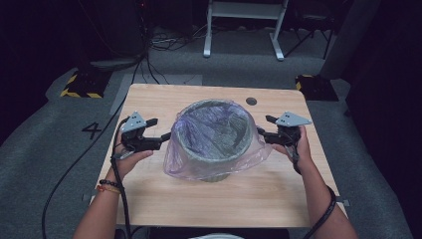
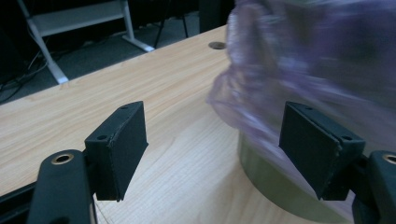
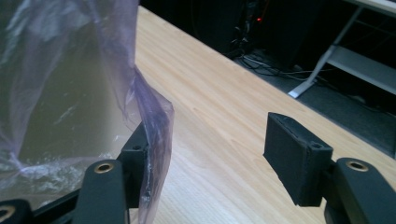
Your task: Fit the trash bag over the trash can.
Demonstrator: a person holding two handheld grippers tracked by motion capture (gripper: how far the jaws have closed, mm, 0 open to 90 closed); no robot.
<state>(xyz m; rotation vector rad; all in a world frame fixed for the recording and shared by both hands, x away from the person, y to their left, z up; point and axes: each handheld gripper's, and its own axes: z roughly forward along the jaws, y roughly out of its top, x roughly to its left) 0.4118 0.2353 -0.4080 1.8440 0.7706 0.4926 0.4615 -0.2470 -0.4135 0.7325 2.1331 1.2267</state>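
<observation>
**Bag lined over bin, both grippers letting go**

Bin [image 1: 214,137] sits mid-table [image 1: 149,94], purple bag [image 1: 199,167] draped over its rim. Left gripper [image 1: 160,128] and right gripper [image 1: 264,125] both released, nothing pinched; a film edge hangs against the right's inner jaw. Next, probably: back off, check bag stays seated.

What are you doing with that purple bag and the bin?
A person holds a gripper in each hand, one on each side of a round grey bin on the wooden table. A thin purple plastic bag lines the bin and its edge is folded down over the rim. The left gripper and the right gripper both have their jaws open. Neither one pinches the bag, though its loose edge drapes against one jaw of the right gripper.
</observation>
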